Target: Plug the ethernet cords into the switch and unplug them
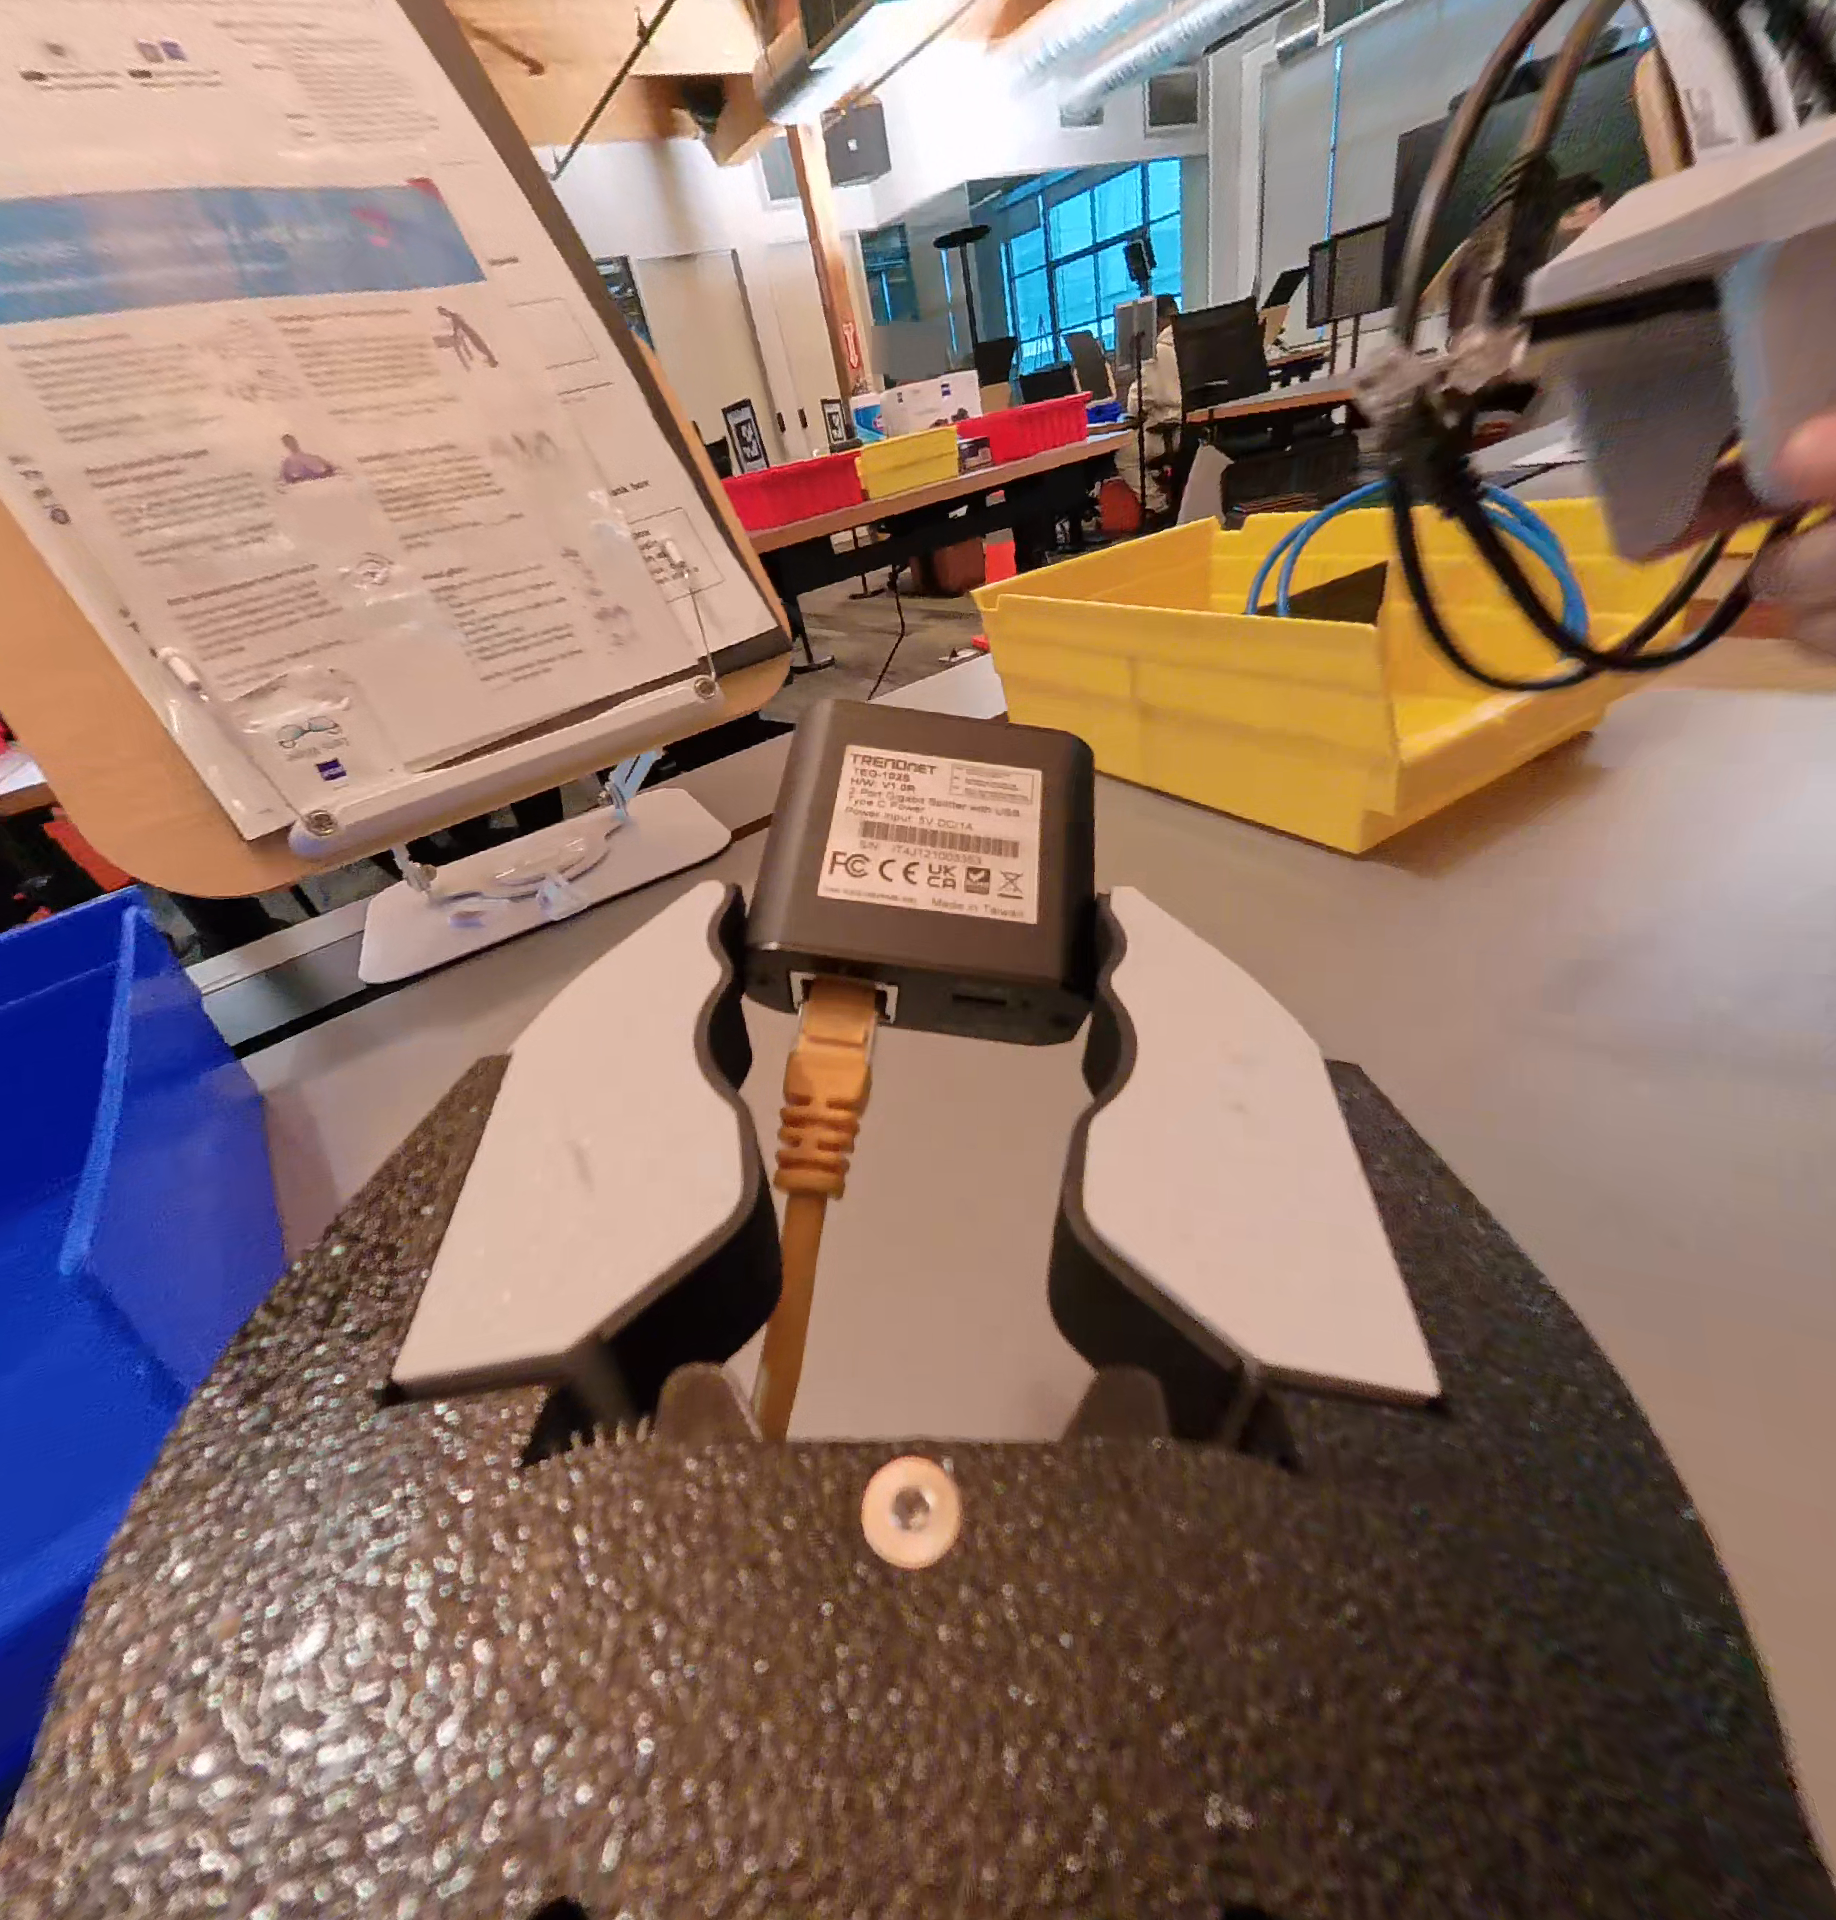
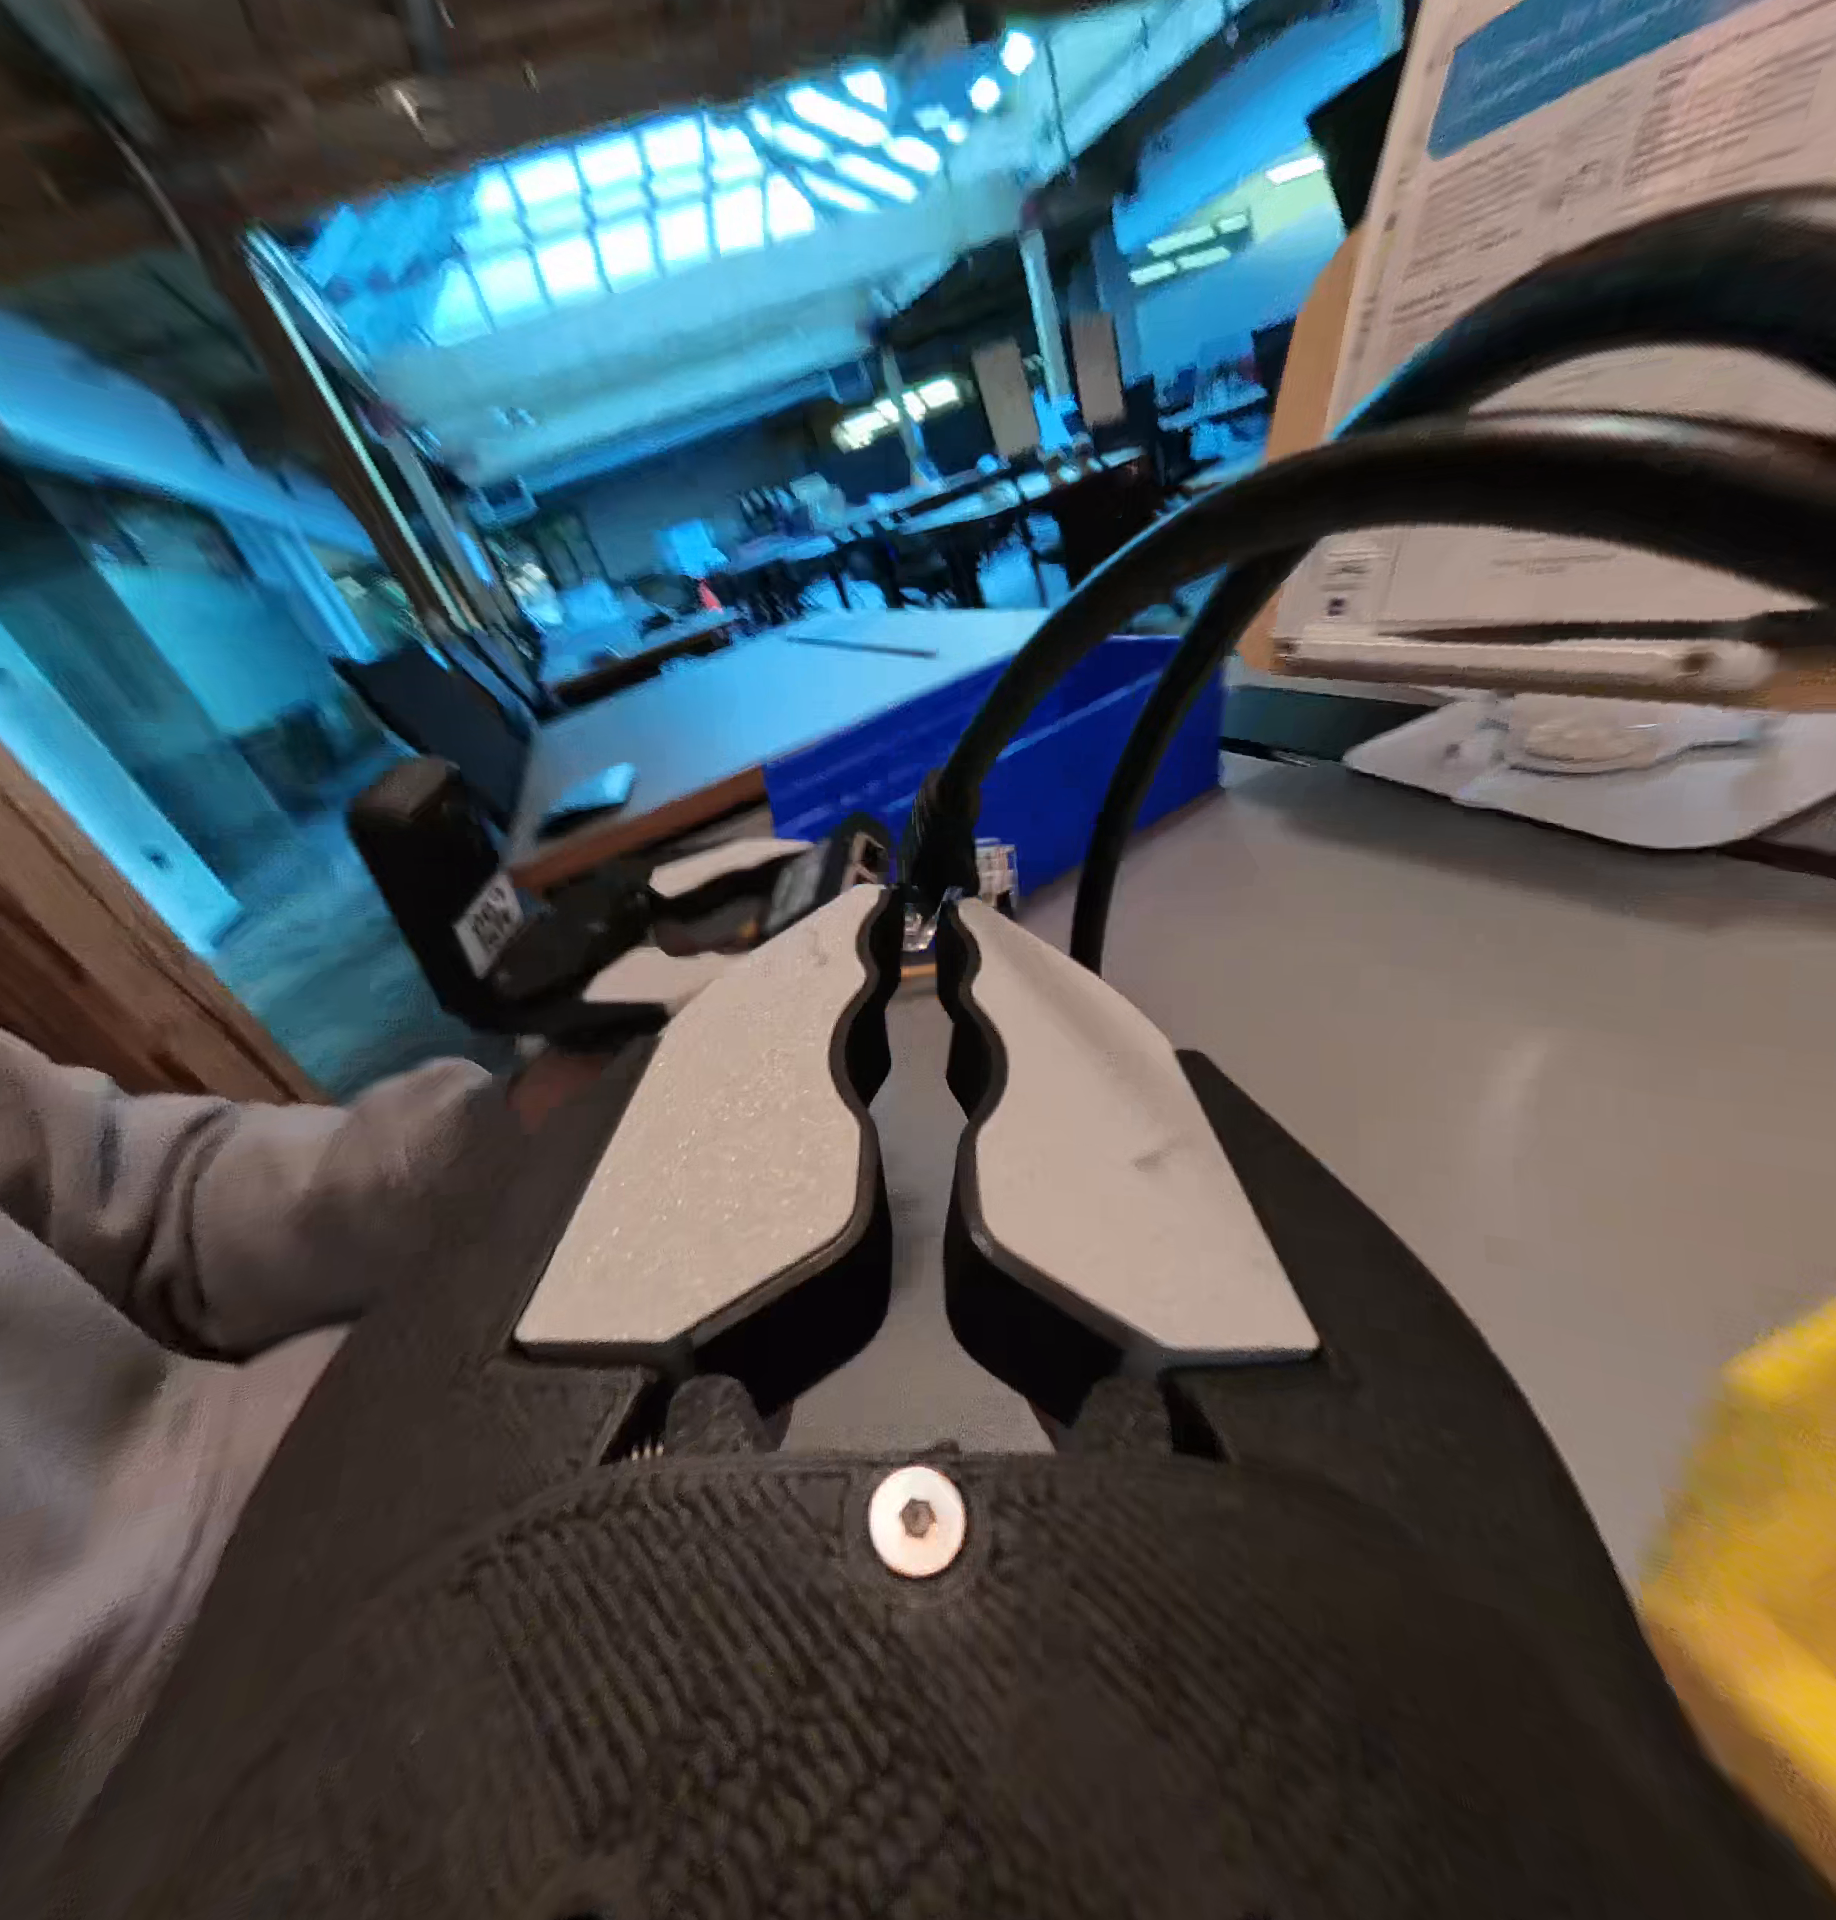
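Observation:
In the left wrist view, my left gripper (image 1: pixel 919 935) is shut on a small black switch (image 1: pixel 924 852), label side up, held above the grey table (image 1: pixel 1516 1039). An orange ethernet cord (image 1: pixel 820 1122) is plugged into its near left port and runs back between my fingers. My right gripper (image 2: pixel 919 914) is shut on the plug end of a black ethernet cord (image 2: pixel 1153 582), which loops up to the right. That gripper and the black cord (image 1: pixel 1433 436) show blurred at the upper right of the left wrist view. The left gripper with the switch (image 2: pixel 810 883) shows just beyond my right fingertips.
A yellow bin (image 1: pixel 1257 686) holding a blue cable (image 1: pixel 1298 540) sits at the right back of the table. A blue bin (image 1: pixel 83 1195) stands at the left. A tilted stand with an instruction sheet (image 1: pixel 301 468) is behind the switch. A grey sleeve (image 2: pixel 166 1195) shows. The grippers' ends are close to 15 cm from one another.

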Available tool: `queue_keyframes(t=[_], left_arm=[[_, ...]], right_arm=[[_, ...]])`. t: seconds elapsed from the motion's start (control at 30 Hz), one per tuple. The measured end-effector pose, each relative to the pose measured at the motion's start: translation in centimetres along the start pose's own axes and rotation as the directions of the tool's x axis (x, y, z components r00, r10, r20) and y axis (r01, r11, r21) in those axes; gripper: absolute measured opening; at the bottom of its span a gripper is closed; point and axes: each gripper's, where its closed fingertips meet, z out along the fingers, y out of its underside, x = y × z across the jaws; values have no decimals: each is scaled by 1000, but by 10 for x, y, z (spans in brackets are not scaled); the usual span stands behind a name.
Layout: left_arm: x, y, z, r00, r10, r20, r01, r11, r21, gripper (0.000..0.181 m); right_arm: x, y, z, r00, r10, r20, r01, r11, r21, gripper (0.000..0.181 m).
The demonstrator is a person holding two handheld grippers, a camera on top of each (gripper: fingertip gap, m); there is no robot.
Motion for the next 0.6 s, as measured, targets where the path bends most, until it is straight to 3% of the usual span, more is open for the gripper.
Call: queue_keyframes(t=[0.1, 0.3, 0.37, 0.5, 0.6], left_arm=[[-3, 0, -1, 1000, -1, -11, 1, 1000, -2, 62], [1, 3, 1, 1000, 8, -25, -8, 1000, -15, 62], [3, 4, 2, 999, 14, -32, -15, 1000, -22, 62], [4, 8, 3, 999, 15, -40, -16, 1000, -25, 62], [4, 10, 3, 998, 0, -58, -2, 999, -37, 62]], right_arm=[[23, -12, -28, 995, -83, -62, 75, 988, -133, 8], [99, -32, -68, 994, 56, -96, -76, 971, -228, 7], [139, -18, -80, 969, 147, -200, -196, 948, -252, 7], [197, 49, -105, 844, 282, -456, -456, 825, -333, 9], [211, 60, -113, 806, 240, -541, -442, 851, -282, 38]])
